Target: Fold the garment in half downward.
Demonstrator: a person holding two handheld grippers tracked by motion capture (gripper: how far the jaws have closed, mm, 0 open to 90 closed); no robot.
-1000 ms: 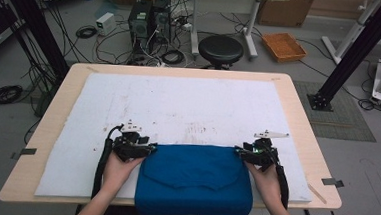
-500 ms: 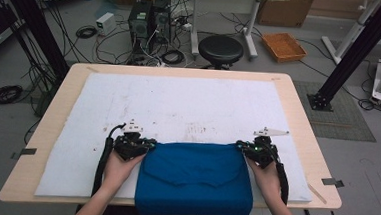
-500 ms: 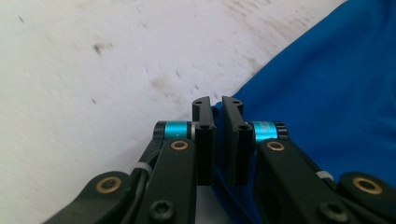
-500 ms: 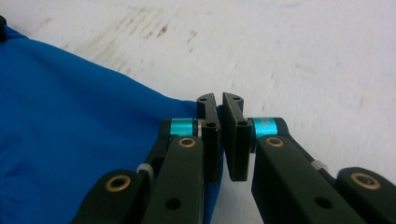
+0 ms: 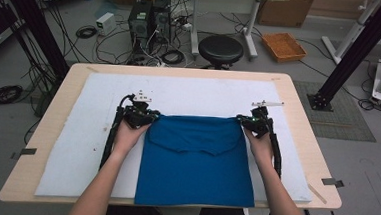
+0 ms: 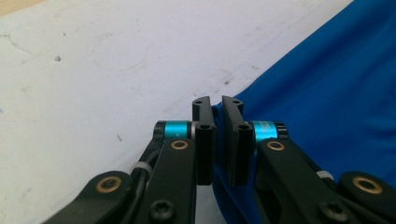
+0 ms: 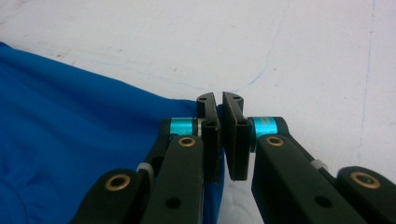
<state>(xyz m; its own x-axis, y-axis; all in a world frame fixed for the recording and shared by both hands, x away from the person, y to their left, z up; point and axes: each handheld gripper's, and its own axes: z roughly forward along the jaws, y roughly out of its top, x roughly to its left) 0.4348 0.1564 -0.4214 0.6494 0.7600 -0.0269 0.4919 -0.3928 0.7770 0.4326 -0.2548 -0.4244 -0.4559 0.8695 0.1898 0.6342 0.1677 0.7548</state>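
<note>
Both sets of fingers are clamped on the blue cloth [image 5: 196,160]: left gripper [image 5: 147,116] at its far left corner, right gripper [image 5: 250,122] at its far right, its length trailing toward the person

Both forearms reach forward, level and well apart; left hand-held gripper [image 5: 147,116] and right hand-held gripper [image 5: 250,122] clamped shut.

A light wooden table [image 5: 299,101] carries everything; a white sheet [image 5: 194,95] covers most of its top, leaving a bare wooden margin along the far edge and both sides; the sheet shows small dark specks and faint marks in the gripper views; a blue cloth [image 5: 195,163] lies flat on the sheet at the near middle, its near edge reaching the table's near edge; strips of tape [image 5: 333,182] sit at the table's side edges.
</note>
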